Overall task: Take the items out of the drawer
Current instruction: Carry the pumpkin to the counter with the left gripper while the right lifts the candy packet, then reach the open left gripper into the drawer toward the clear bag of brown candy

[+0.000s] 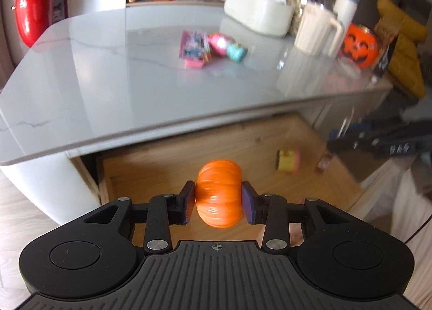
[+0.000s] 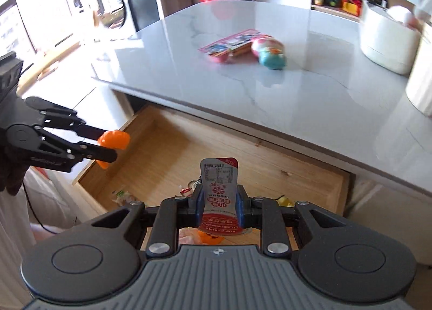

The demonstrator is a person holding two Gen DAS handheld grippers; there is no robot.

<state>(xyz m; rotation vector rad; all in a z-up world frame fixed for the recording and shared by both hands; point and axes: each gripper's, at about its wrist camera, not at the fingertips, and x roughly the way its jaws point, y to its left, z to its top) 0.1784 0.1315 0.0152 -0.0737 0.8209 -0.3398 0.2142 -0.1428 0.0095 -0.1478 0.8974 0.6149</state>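
The wooden drawer (image 1: 167, 158) (image 2: 167, 148) stands pulled out under the marble counter (image 1: 113, 72) (image 2: 270, 88). My left gripper (image 1: 218, 202) is shut on a small orange pumpkin (image 1: 218, 194), held above the drawer; the right wrist view shows the same pumpkin (image 2: 113, 140) in the left gripper (image 2: 108, 145) at the drawer's left side. My right gripper (image 2: 218, 204) is shut on a white and red packet (image 2: 219, 191), held upright over the drawer. A yellow and pink item (image 1: 287, 161) lies on the drawer floor. Small wrapped items (image 2: 121, 196) lie near the drawer's front.
On the counter lie a pink packet (image 1: 194, 48) (image 2: 229, 45), a pink toy (image 1: 220, 42) and a teal toy (image 1: 237, 52) (image 2: 272, 60). A white box (image 1: 259, 13), a cream jug (image 1: 317, 30), jars and an orange pumpkin bucket (image 1: 359, 45) stand at the back right. A red bin (image 1: 32, 13) stands far left.
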